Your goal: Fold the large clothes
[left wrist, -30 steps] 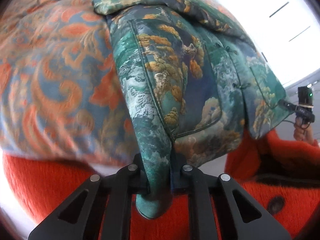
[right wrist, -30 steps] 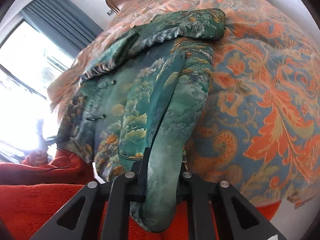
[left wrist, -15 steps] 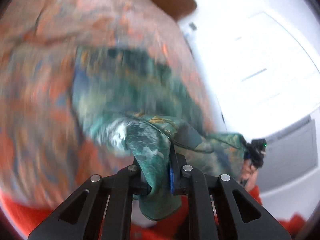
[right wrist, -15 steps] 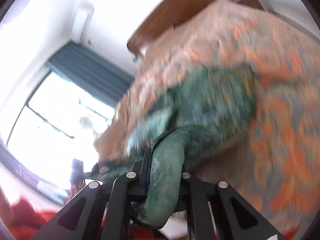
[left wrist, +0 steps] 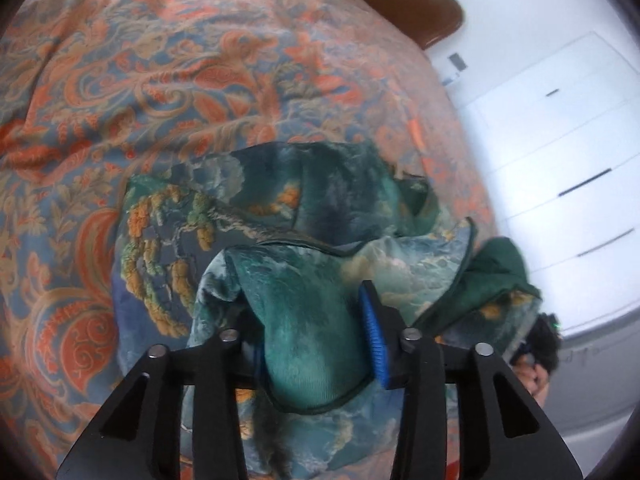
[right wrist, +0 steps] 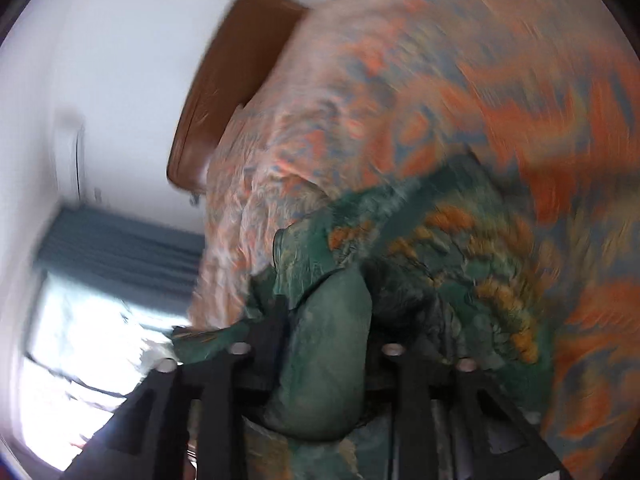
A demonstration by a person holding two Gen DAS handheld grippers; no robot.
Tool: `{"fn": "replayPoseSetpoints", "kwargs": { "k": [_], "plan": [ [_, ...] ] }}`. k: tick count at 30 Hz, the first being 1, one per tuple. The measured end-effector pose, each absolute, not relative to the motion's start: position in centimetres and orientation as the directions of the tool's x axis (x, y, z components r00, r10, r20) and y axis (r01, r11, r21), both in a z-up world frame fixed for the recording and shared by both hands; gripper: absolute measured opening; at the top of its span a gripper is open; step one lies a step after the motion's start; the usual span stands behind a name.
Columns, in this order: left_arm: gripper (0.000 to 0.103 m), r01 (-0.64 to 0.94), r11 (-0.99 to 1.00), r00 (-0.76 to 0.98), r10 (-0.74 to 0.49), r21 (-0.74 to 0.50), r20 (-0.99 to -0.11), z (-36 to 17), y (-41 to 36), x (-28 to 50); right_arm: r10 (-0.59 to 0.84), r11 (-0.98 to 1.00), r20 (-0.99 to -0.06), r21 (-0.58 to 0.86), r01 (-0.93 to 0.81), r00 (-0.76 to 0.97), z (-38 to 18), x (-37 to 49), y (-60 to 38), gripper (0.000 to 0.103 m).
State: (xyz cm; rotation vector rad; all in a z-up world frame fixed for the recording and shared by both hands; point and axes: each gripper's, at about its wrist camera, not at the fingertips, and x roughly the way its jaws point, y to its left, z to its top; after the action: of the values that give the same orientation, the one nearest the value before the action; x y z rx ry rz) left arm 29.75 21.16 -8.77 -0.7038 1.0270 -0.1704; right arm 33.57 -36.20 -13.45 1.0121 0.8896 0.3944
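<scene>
Between the fingers of the left tongs [left wrist: 316, 344] hangs a rounded fold of the green patterned garment [left wrist: 280, 216]. Its jaws have just been opening; the blue pad [left wrist: 374, 344] on the right finger now stands bare beside the cloth, so the grip is released though the fold sits in the gap. Just beyond these tongs the garment lies doubled over on the bed, its gold tree pattern up and to the left of them, a dark green edge spilling to their right. Farther right, near the frame's edge, the right tongs [left wrist: 540, 336] show as a small black shape.

From the right wrist view, blurred, the right tongs [right wrist: 320, 356] also have a green fold of the garment [right wrist: 420, 240] between their fingers; their jaws have just been opening and stand apart, with a dark gap on the right of the cloth. Past both tongs spreads the orange and blue bedspread [left wrist: 160, 80], and beyond it the brown headboard [left wrist: 404, 0], white drawers [left wrist: 560, 140] and a blue curtain [right wrist: 120, 240].
</scene>
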Motion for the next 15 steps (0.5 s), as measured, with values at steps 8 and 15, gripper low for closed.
{"fn": "replayPoseSetpoints", "kwargs": {
  "k": [8,15],
  "plan": [
    [0.089,-0.188,0.711,0.677,-0.406,-0.678,-0.614,-4.5,25.8,27.8,0.703,0.288,-0.280,0.952,0.098,0.653,-12.0,33.4,-39.9,0.067],
    [0.089,-0.191,0.724,0.677,-0.392,-0.663,-0.623,-5.9,27.9,25.4,0.606,0.504,-0.379,0.863,0.031,0.699,-8.4,30.6,-42.4,0.069]
  ]
}}
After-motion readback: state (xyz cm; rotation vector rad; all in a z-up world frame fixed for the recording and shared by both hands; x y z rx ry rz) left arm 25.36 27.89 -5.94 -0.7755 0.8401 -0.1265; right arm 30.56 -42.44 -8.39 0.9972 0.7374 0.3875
